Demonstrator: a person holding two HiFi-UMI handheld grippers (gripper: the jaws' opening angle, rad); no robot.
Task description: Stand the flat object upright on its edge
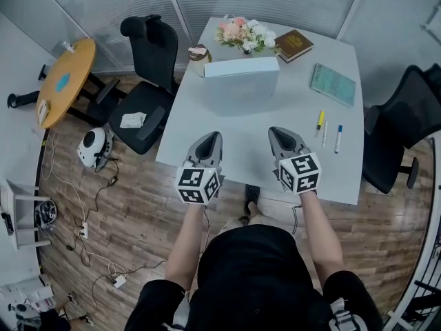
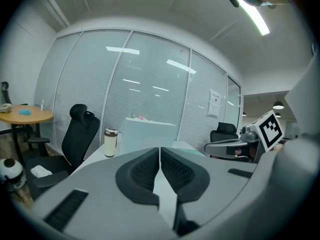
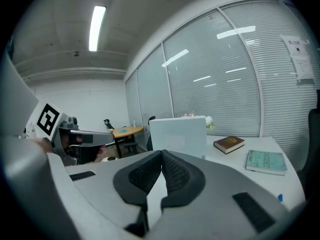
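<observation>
Box (image 1: 241, 68) stands upright — brown book (image 1: 294, 45) lettering unreadable.

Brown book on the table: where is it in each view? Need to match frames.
Head view: brown book near the top, right of centre, beside the flowers.
Left gripper view: not in it.
Right gripper view: right of centre, lying flat.
Shared landmark: the upright white panel, left of the book, seen in all three views.
</observation>
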